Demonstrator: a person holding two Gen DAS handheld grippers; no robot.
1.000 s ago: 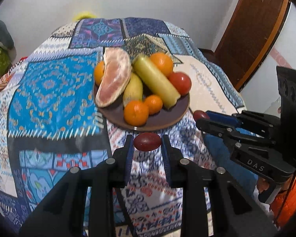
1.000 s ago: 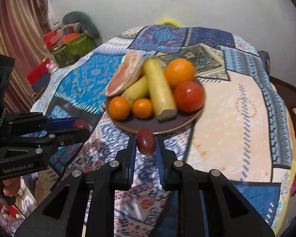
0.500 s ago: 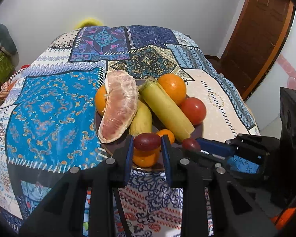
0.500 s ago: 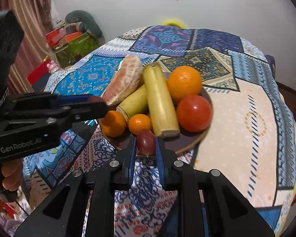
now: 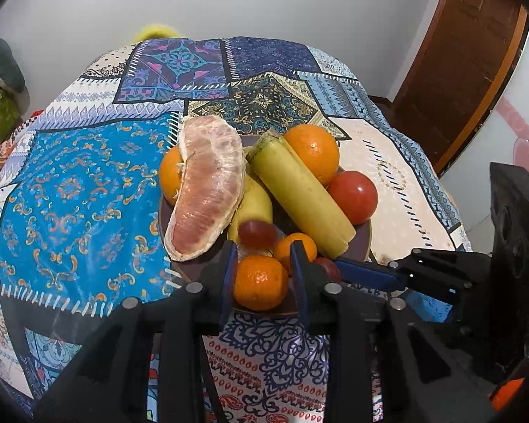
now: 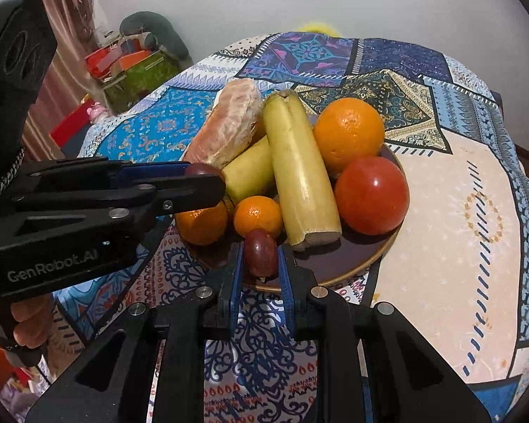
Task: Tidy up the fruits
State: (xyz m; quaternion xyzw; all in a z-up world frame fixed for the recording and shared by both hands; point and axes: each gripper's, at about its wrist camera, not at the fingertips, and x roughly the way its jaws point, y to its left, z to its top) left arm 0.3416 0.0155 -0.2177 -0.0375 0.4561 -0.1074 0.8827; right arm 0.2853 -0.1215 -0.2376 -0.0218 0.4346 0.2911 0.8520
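Brown plate [image 6: 366, 264]: fruit, perhaps grapes [image 6: 260, 252]

The left wrist camera looks forward along the left gripper [image 5: 262, 264], close above the plate [image 5: 365, 243] on the counter [image 5: 70, 194]. The right wrist camera faces the same plate [image 6: 366, 264] along the right gripper [image 6: 261, 264], from its near right. Both views share the plate and each other's gripper.

Glossy tomato [image 6: 371, 195], patterned cloth tablecloth [image 6: 458, 190], matt black plastic gripper [image 6: 260, 268]

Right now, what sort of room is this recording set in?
Probably a lived-in room at home: a patchwork-cloth table with a plate of fruit, a wooden door, and boxes and bags piled by the curtain.
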